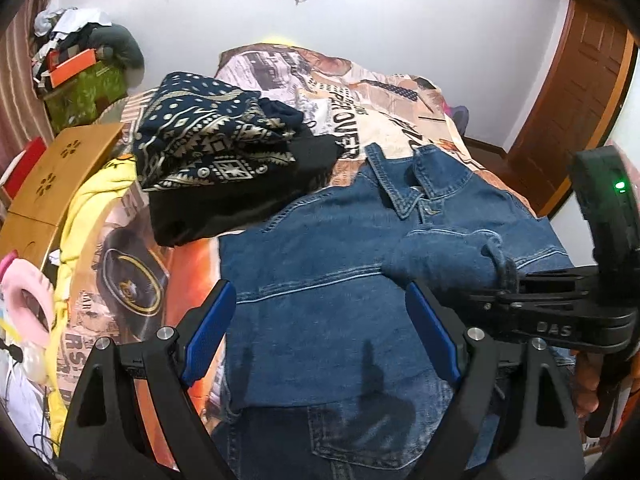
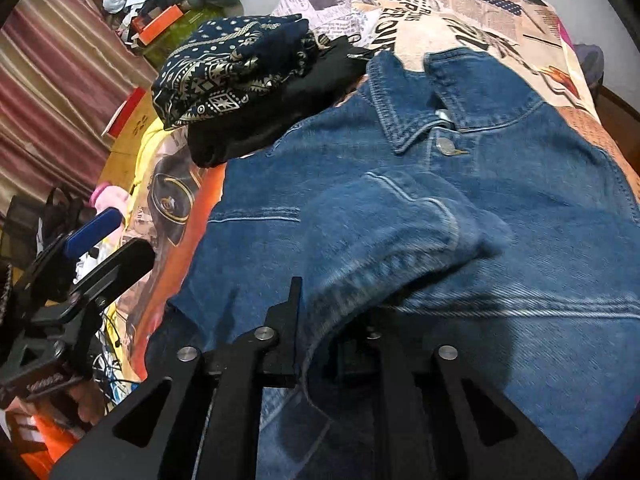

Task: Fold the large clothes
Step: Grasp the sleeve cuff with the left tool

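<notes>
A blue denim jacket (image 1: pixel 320 264) lies spread on the bed, collar (image 1: pixel 404 184) at the far side. My left gripper (image 1: pixel 320 336) is open and empty, hovering over the jacket's lower middle. My right gripper (image 1: pixel 508 280) is shut on the jacket's sleeve (image 1: pixel 444 260), which is drawn across the jacket's right side. In the right wrist view the sleeve (image 2: pixel 400 240) bunches between the closed fingers (image 2: pixel 294 308) of my right gripper (image 2: pixel 332 320), and the left gripper (image 2: pixel 100 232) shows at the left edge, jaws apart.
A stack of folded clothes, a patterned navy piece (image 1: pixel 208 140) on a black one (image 1: pixel 240 204), sits on the bed left of the collar. A yellow garment (image 1: pixel 88 208) and a wooden board (image 1: pixel 52 176) lie at the left edge. A wooden door (image 1: pixel 576 92) stands at right.
</notes>
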`<action>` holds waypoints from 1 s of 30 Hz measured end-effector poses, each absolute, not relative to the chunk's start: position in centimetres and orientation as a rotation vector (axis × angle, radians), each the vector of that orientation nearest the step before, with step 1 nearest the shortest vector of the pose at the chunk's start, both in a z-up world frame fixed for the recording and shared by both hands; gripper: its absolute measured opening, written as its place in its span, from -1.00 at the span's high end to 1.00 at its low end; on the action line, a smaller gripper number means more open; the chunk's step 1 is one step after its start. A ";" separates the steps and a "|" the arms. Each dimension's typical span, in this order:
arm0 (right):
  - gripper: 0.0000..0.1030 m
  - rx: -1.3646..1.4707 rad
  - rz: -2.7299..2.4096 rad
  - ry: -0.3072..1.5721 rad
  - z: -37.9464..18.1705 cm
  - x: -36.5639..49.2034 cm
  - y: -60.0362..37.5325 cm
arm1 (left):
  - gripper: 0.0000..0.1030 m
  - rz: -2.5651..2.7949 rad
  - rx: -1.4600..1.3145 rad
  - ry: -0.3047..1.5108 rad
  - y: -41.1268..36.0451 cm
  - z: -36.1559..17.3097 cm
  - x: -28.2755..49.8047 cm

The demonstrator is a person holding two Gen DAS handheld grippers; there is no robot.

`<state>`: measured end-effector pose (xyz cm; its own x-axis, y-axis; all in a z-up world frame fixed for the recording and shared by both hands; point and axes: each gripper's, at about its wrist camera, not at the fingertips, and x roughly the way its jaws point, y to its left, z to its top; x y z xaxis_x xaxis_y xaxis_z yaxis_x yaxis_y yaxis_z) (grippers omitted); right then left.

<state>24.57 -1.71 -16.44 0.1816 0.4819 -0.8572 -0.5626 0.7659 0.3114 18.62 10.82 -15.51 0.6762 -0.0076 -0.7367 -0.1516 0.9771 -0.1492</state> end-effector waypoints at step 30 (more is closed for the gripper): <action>0.06 0.201 0.226 0.943 -13.8 24.0 -27.2 | 0.83 -0.021 0.059 0.950 0.1 -17.0 29.2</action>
